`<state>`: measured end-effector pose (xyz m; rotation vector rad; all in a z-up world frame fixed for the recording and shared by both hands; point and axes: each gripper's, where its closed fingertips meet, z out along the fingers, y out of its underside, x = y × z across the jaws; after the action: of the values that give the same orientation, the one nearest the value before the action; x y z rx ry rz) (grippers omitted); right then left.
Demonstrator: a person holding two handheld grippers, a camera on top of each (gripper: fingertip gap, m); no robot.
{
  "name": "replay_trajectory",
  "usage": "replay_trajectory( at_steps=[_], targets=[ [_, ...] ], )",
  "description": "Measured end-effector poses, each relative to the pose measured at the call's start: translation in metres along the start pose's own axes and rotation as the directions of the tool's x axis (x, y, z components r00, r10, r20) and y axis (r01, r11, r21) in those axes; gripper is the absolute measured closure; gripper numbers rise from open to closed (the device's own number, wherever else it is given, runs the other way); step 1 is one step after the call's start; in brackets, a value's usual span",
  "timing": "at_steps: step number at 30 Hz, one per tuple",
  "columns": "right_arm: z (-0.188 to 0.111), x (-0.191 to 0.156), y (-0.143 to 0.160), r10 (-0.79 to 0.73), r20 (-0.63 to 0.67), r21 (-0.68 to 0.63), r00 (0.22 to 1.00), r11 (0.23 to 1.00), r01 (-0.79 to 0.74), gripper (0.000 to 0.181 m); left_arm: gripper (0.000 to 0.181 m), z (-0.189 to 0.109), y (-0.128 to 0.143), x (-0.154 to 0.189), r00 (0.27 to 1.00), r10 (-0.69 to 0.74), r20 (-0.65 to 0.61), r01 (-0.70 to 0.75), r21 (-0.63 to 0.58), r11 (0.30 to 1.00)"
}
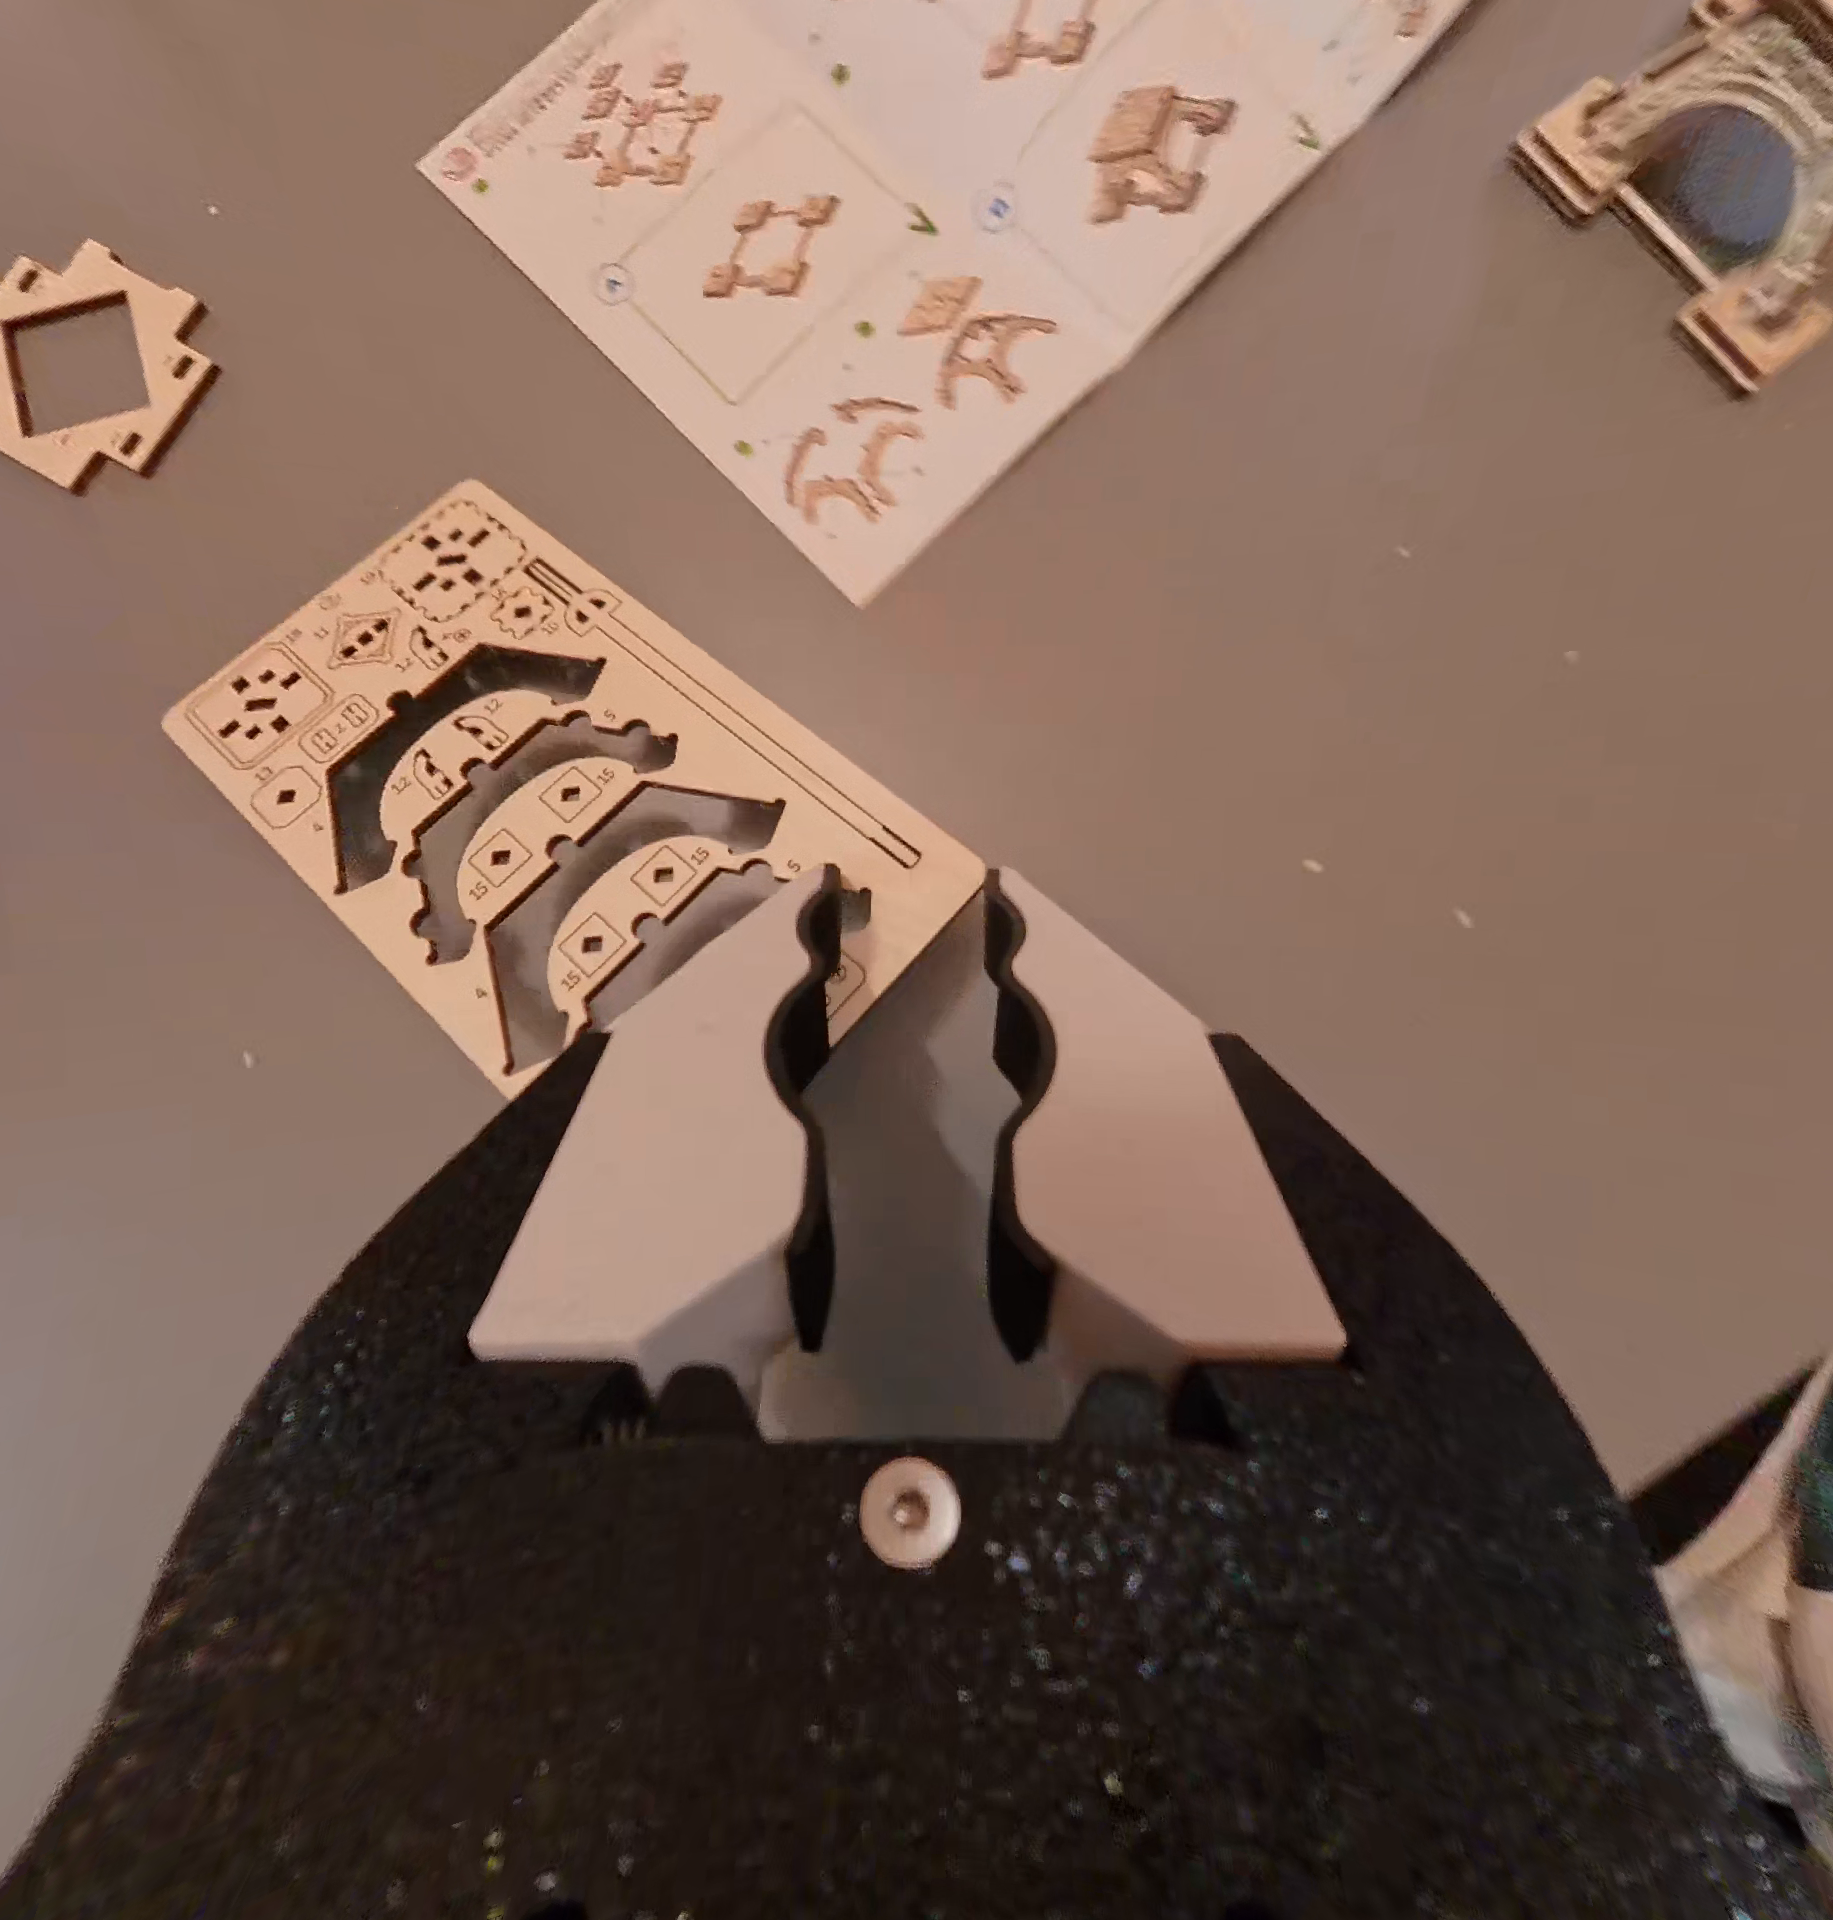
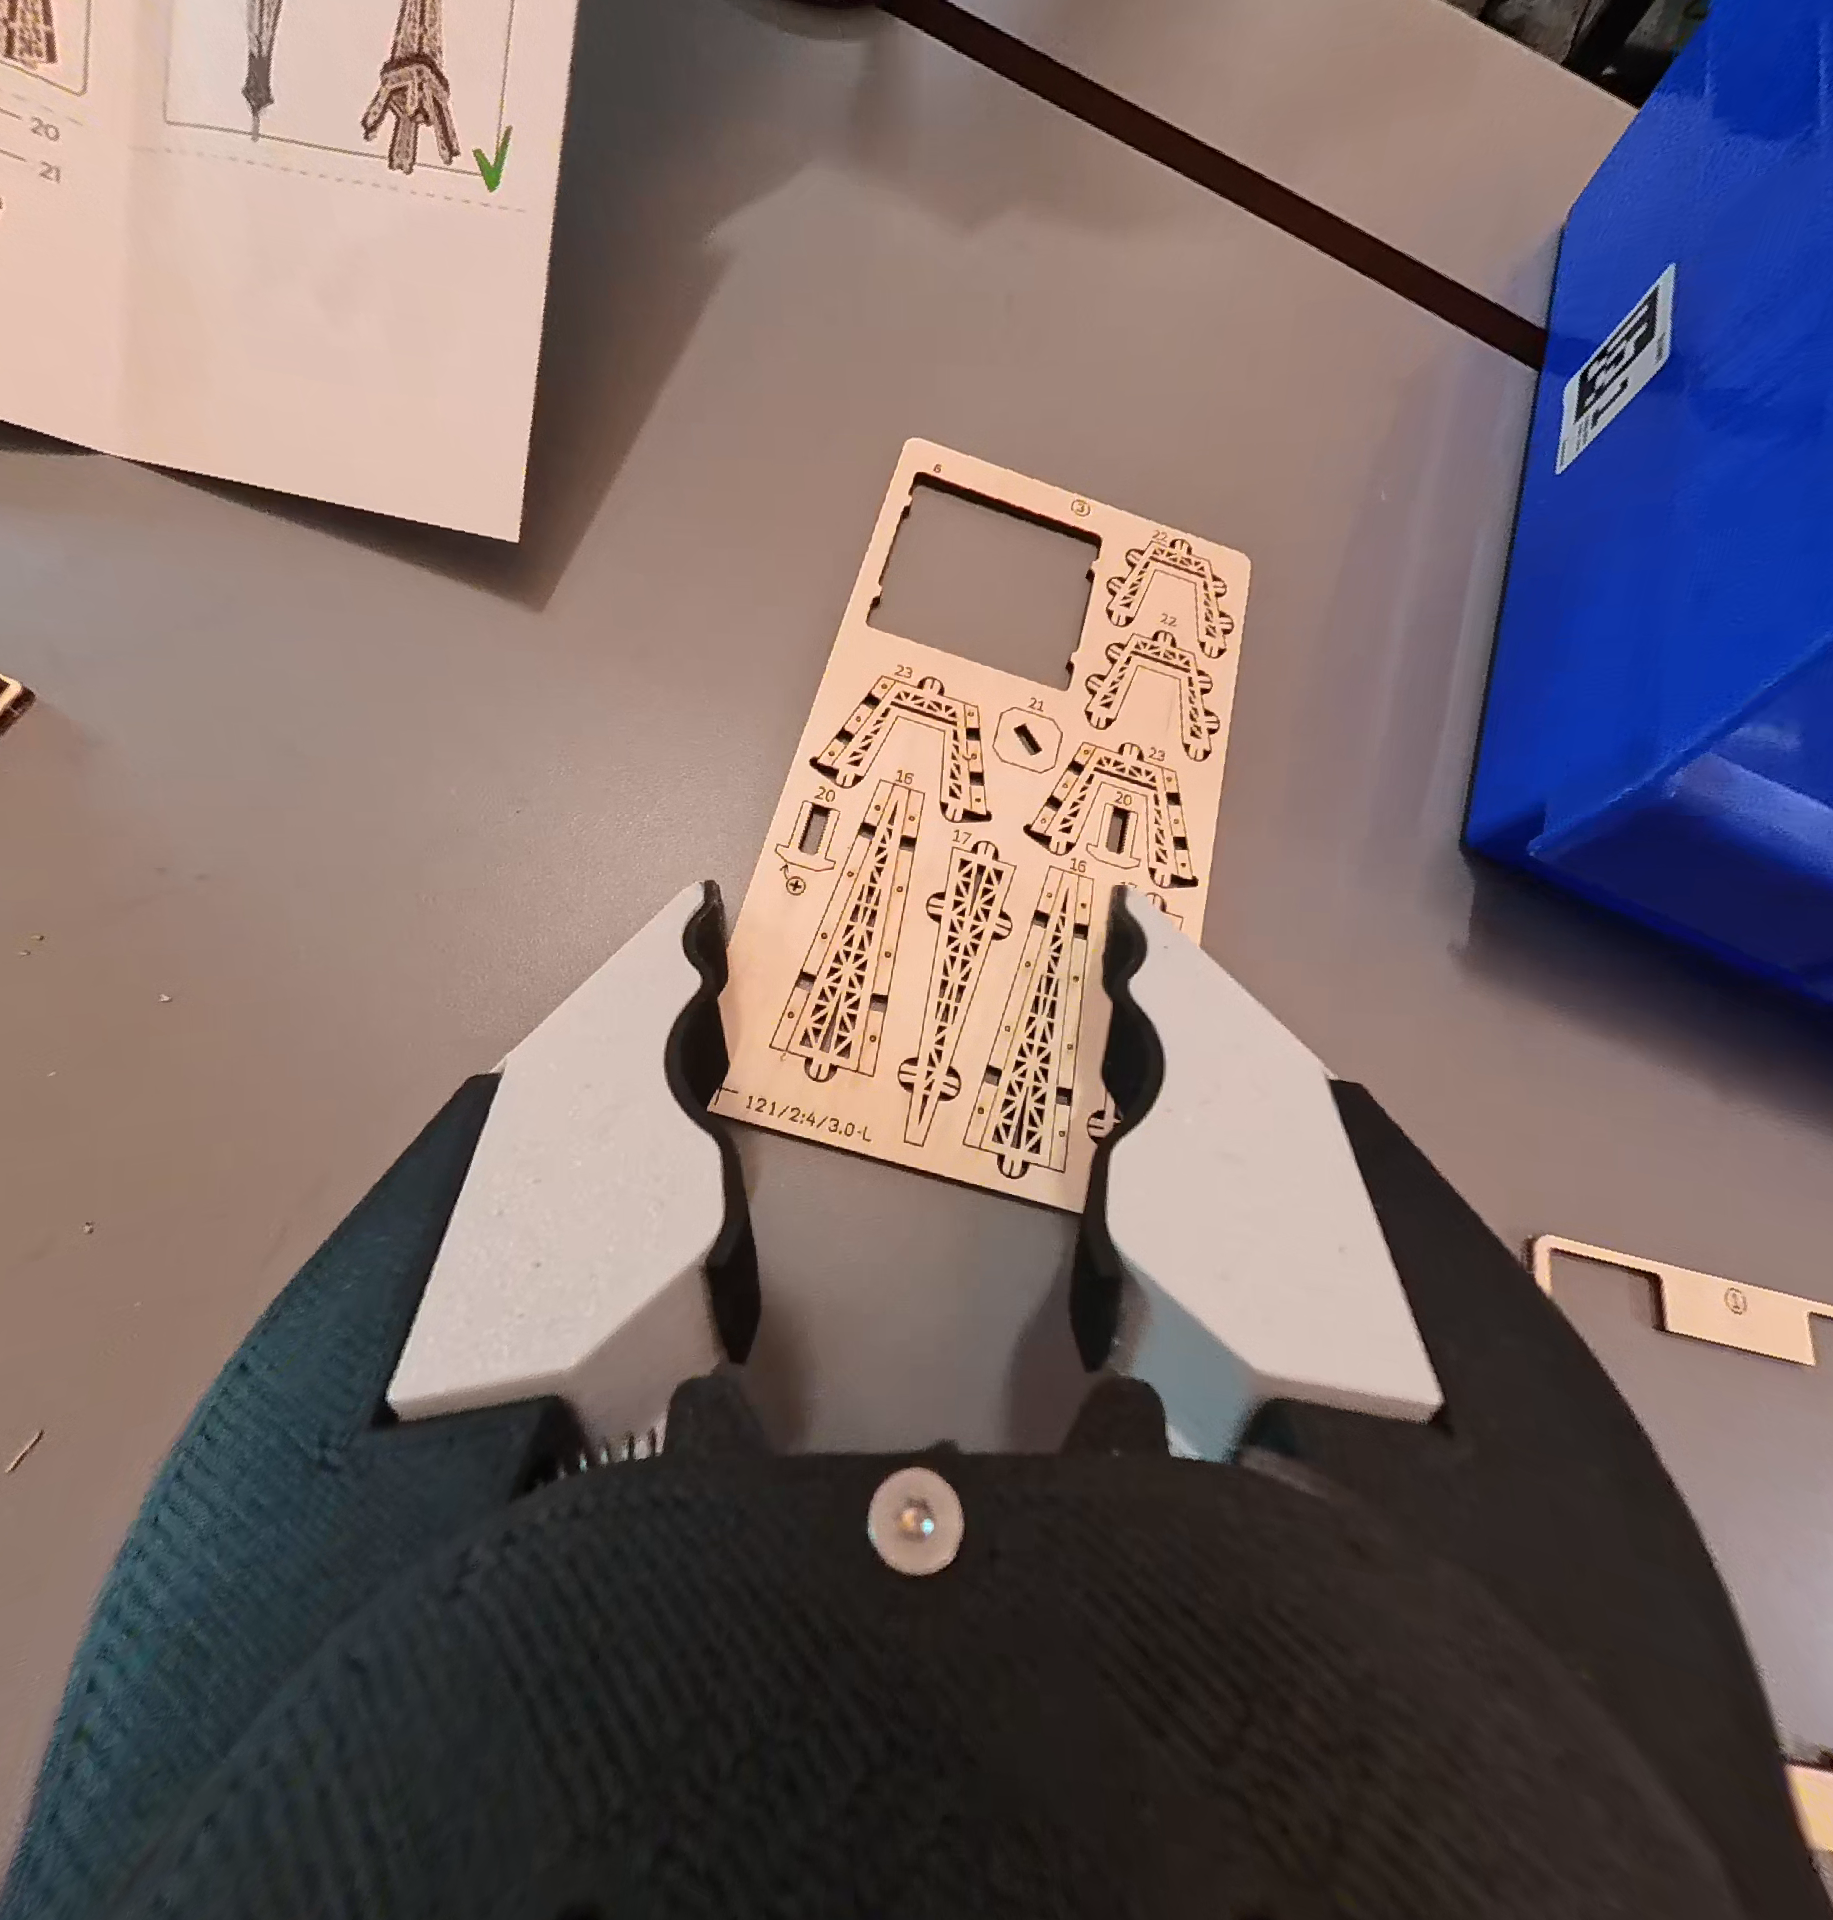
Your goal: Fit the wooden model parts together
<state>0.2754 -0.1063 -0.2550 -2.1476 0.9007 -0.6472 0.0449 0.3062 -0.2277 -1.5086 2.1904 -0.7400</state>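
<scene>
Grey table [image 2: 372,831] carries all items. Blue bin [image 2: 1722,623] stands at the right edge of the right wrist view, well to the right of the tower-part sheet. Instruction sheet [image 1: 891,260] lies flat beyond the arch-part sheet in the left wrist view.

Tower-part sheet [image 2: 1005,831] — thin laser-cut wooden panel with one square opening empty — lies flat. Right gripper [image 2: 912,904] hovers above its near end, jaws wide apart, holding nothing.

Arch-part sheet [image 1: 538,790] lies flat with several curved pieces already out. Left gripper [image 1: 912,883] sits over its near right corner, jaws parted by a narrow gap, empty.

Part-built wooden model [image 1: 1712,187] stands far right of the arch-part sheet. Loose square frame piece [image 1: 86,364] lies to its left — well apart.
</scene>
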Motion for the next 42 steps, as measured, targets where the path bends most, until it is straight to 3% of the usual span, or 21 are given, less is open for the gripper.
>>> replay_trajectory(
  at_steps=[1,4,6,9,11,14,18,21,25,27,30,36,39,42],
  targets=[
    [0.0,0.001,0.0,-0.001,-0.003,0.0,1.0,1.0,0.001,0.109,0.157,-0.008,0.004,0.009,1.0,0.004,0.019,-0.004,0.009,1.0],
    [-0.003,0.002,0.001,-0.004,-0.013,0.0,1.0,1.0,0.004,0.106,0.157,-0.029,0.009,0.038,0.998,0.013,0.063,-0.016,0.058,0.998],
    [-0.003,0.001,0.001,-0.011,-0.008,0.003,1.0,1.0,0.011,0.103,0.18,-0.036,0.005,0.066,0.999,0.014,0.036,-0.019,0.127,0.992],
    [-0.008,0.0,-0.005,-0.024,-0.009,0.04,1.0,0.999,0.025,0.099,0.177,-0.027,0.009,0.12,0.991,0.034,-0.129,-0.017,0.133,0.991],
    [-0.011,0.003,-0.009,-0.016,-0.023,0.059,1.0,0.998,0.018,0.099,0.169,-0.013,0.018,0.137,0.984,0.058,-0.169,-0.043,0.089,0.995],
    [-0.019,0.006,-0.019,-0.007,-0.038,0.105,0.999,0.994,0.011,0.098,0.162,0.0,0.019,0.121,0.993,0.042,-0.108,-0.034,0.079,0.996],
    [-0.038,-0.005,-0.049,-0.025,-0.019,0.225,1.0,0.974,0.028,0.099,0.154,0.004,0.021,0.062,0.995,-0.044,0.085,0.04,0.055,0.998],
    [-0.052,-0.024,-0.073,-0.055,0.022,0.311,0.998,0.949,0.045,0.099,0.145,0.015,0.026,0.049,0.991,-0.117,0.064,0.117,0.012,0.993],
    [-0.063,-0.066,-0.099,-0.092,0.146,0.406,0.985,0.913,0.025,0.102,0.157,0.025,0.016,0.05,0.993,-0.095,0.063,0.093,0.034,0.995],
    [-0.066,-0.088,-0.107,-0.108,0.22,0.43,0.969,0.903,0.003,0.102,0.162,0.029,0.011,0.061,0.998,-0.052,0.023,0.051,0.036,0.998],
    [-0.071,-0.119,-0.117,-0.125,0.334,0.458,0.934,0.888,-0.045,0.104,0.169,0.037,-0.002,0.102,0.986,0.001,-0.168,0.012,0.073,0.997],
    [-0.078,-0.166,-0.128,-0.223,0.453,0.49,0.863,0.871,-0.032,0.106,0.167,0.044,-0.017,0.161,0.887,0.08,-0.455,-0.026,0.125,0.992],
    [-0.071,-0.155,-0.134,-0.187,0.423,0.496,0.887,0.867,-0.054,0.111,0.164,0.038,-0.024,0.159,0.848,0.098,-0.521,-0.025,0.146,0.989],
    [-0.055,-0.123,-0.135,-0.102,0.361,0.471,0.927,0.878,-0.087,0.111,0.164,0.036,-0.036,0.111,0.901,0.065,-0.43,0.013,0.178,0.984]
  ],
)
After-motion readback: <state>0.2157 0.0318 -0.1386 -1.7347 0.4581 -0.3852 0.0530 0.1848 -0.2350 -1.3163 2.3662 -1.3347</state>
